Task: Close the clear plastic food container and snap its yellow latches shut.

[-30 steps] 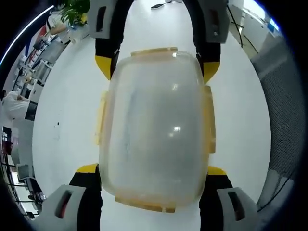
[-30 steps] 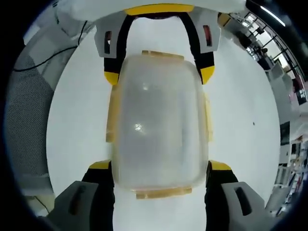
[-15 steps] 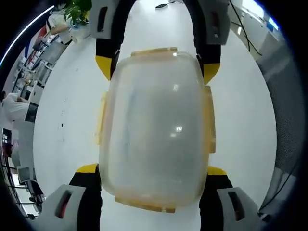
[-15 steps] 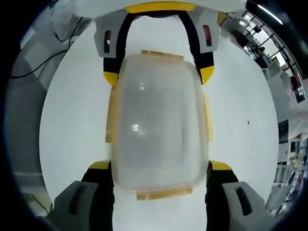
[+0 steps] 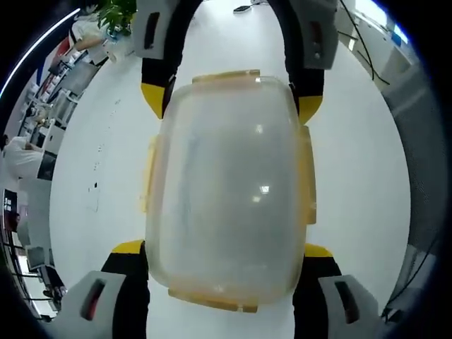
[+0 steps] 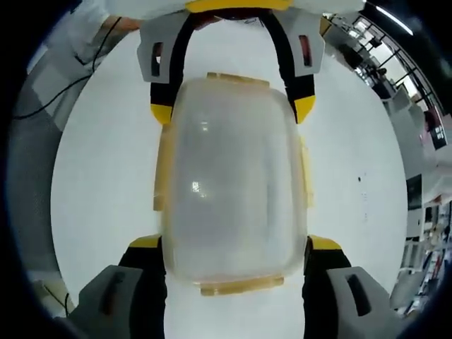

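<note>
The clear plastic container (image 5: 226,183) has its lid on and spans the space between both grippers. Pale yellow latches (image 5: 306,176) run along its edges; whether they are snapped down I cannot tell. My left gripper (image 5: 222,248) is shut on the near end, its yellow tips pressed on both sides. At the far end, my right gripper (image 5: 231,99) clamps it the same way. In the right gripper view the container (image 6: 233,183) sits between my right gripper (image 6: 236,244) at the bottom and my left gripper (image 6: 233,109) at the top, with a yellow latch (image 6: 239,285) at the near edge.
A white surface (image 5: 92,162) lies behind the container. A green plant (image 5: 116,13) and office desks (image 5: 49,92) stand far off at the upper left. A dark cable (image 6: 42,106) trails across the grey area at the left of the right gripper view.
The container keeps its place between the two grippers. The background has slid a little in both views, so both hands have moved together with it.
</note>
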Motion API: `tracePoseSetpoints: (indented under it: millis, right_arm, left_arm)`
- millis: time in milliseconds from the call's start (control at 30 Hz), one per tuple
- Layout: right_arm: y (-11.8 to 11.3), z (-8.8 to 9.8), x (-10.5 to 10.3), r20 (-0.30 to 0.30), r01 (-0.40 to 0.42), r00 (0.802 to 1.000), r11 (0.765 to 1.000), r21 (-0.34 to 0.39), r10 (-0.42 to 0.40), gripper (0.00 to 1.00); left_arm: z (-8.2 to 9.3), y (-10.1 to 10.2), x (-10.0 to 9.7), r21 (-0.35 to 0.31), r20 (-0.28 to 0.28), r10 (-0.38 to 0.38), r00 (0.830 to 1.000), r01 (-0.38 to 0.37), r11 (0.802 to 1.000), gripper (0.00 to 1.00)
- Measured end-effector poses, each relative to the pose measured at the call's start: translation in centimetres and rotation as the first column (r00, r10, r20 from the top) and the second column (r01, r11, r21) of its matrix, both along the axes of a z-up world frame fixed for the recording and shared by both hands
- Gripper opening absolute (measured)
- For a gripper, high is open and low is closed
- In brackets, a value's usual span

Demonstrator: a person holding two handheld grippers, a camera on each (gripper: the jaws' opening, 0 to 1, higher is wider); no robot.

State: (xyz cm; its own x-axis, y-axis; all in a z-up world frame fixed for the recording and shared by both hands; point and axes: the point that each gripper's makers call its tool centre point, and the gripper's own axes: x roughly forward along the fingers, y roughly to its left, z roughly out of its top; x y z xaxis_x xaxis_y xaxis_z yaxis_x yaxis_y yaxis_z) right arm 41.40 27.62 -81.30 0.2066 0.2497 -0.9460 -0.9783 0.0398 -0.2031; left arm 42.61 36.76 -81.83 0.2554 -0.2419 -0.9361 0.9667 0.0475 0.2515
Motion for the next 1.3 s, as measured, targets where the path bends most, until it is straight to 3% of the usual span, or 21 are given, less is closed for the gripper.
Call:
tracePoseSetpoints:
  millis: [467, 700, 767, 833, 933, 1000, 1133, 1200, 1300]
  right_arm:
    - [-0.2, 0.3, 0.2, 0.040, -0.025, 0.999, 1.000, 0.011, 0.024, 0.77]
    - [-0.5, 0.8, 0.1, 0.023, 0.091, 0.995, 0.985, 0.149, -0.095, 0.84]
    - [-1.2, 0.9, 0.1, 0.038, 0.118, 0.991, 0.979, 0.167, -0.126, 0.85]
    - [-1.6, 0.8, 0.0, 0.036, 0.162, 0.984, 0.964, 0.209, -0.173, 0.85]
    - [-1.5, 1.3, -0.2, 0.036, 0.190, 0.977, 0.932, 0.309, -0.211, 0.87]
    - [-1.9, 1.3, -0.3, 0.063, 0.205, 0.969, 0.924, 0.323, -0.237, 0.89]
    - [-2.3, 0.7, -1.0, 0.029, 0.270, 0.953, 0.894, 0.357, -0.300, 0.89]
    - [-2.4, 0.3, -1.3, 0.012, 0.306, 0.942, 0.874, 0.377, -0.335, 0.89]
    - [-1.5, 0.9, -2.2, -0.073, 0.381, 0.914, 0.784, 0.490, -0.399, 0.91]
  left_arm:
    - [0.2, 0.2, -0.1, -0.017, 0.004, -0.044, 0.999, 0.044, 0.999, 0.83]
    - [0.7, 0.1, -0.1, -0.113, 0.045, -0.013, 0.999, 0.018, 0.993, 0.88]
    - [0.9, 0.3, 0.2, -0.133, 0.068, 0.008, 0.998, 0.001, 0.991, 0.87]
    - [1.4, 0.2, 0.4, -0.195, 0.083, 0.062, 0.995, -0.045, 0.980, 0.87]
    - [1.8, 0.2, 0.2, -0.306, 0.052, 0.138, 0.989, -0.116, 0.945, 0.87]
    - [2.0, 0.5, 0.1, -0.351, 0.045, 0.181, 0.983, -0.154, 0.924, 0.87]
    - [1.9, 1.2, -0.3, -0.447, 0.026, 0.275, 0.961, -0.235, 0.863, 0.87]
    - [2.0, 1.6, -0.6, -0.498, 0.002, 0.330, 0.944, -0.285, 0.819, 0.87]
    - [2.2, 1.9, -1.3, -0.586, -0.072, 0.410, 0.909, -0.371, 0.720, 0.87]
